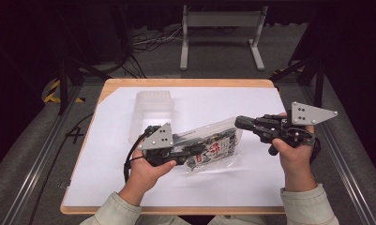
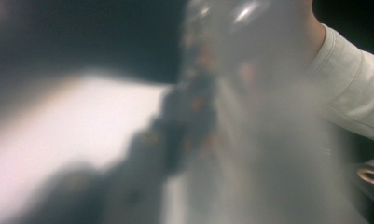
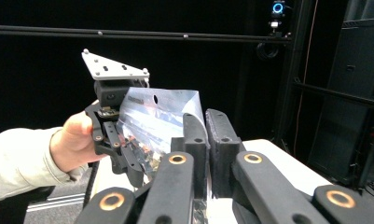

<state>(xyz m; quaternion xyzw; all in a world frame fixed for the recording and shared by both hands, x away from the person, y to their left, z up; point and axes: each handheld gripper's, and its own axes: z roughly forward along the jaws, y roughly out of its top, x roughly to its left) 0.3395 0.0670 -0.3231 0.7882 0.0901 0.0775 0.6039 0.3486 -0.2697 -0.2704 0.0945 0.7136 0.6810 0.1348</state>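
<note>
A clear plastic bag (image 1: 217,143) with dark contents and a red-and-white label hangs just above the white sheet, stretched between both grippers. My left gripper (image 1: 199,151) is shut on the bag's near left end, its grey plate on top. My right gripper (image 1: 238,123) is shut on the bag's far right corner. In the right gripper view the black jaws (image 3: 205,135) stand close together with the bag's (image 3: 159,109) film pinched between them, and the left gripper (image 3: 128,165) grips the far end. The left gripper view is blurred, with the bag (image 2: 254,107) right against the lens.
A clear, empty plastic tub (image 1: 153,110) stands on the white sheet (image 1: 251,178) at the back left, behind the left hand. The sheet covers a wooden table (image 1: 176,83). Metal frame rails run along both sides.
</note>
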